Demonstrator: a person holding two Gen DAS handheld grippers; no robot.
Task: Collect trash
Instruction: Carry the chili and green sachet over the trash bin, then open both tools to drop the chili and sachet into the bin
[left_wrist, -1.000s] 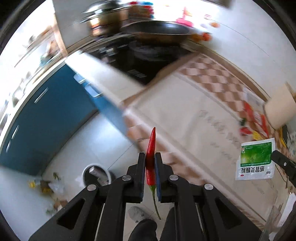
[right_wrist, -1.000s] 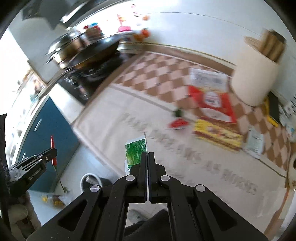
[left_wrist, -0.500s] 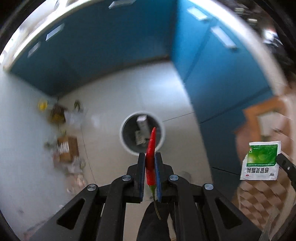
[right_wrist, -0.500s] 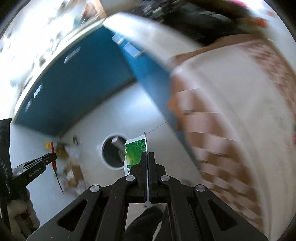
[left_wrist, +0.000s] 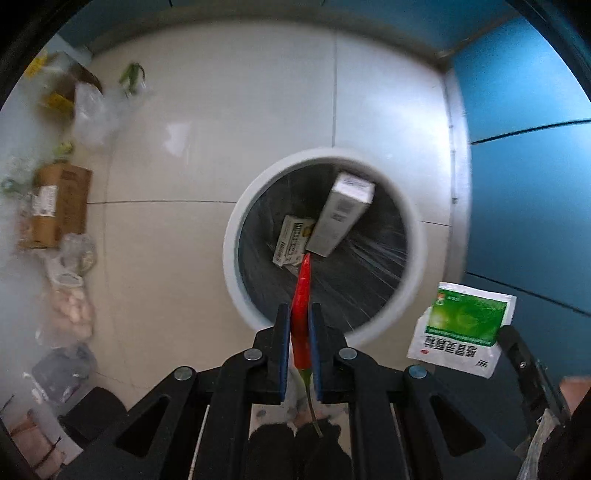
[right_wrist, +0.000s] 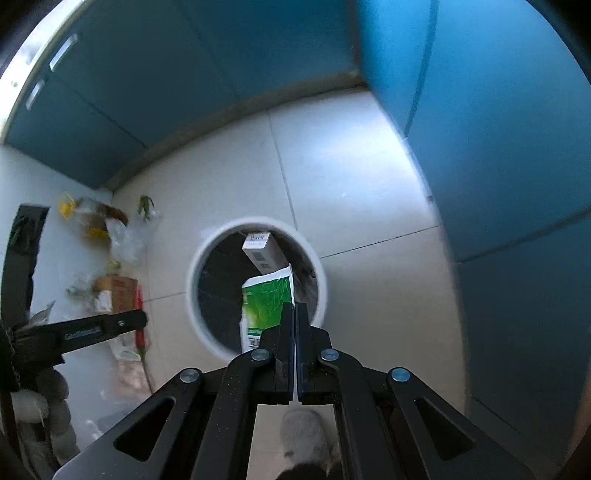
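Pale tiled floor (left_wrist: 207, 122): round bin (left_wrist: 231, 236), cardboard box (left_wrist: 61, 205), plastic bags (left_wrist: 92, 110).

Green-and-white sachet (left_wrist: 463, 328): upside-down Chinese print "感冒灵颗粒" and "999". Other printing on the boxes in the bin is illegible.

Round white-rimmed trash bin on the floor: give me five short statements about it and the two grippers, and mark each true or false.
1. The left gripper is shut on a red chili pepper. True.
2. The right gripper holds a brown cardboard box. False: it is shut on a green and white paper sachet.
3. The round white-rimmed trash bin is empty. False: a tall white carton and a small flat box lie inside.
4. The bin stands on pale floor tiles beside blue cabinets. True.
5. The chili pepper already lies in the bin. False: it is clamped between the gripper's fingers.
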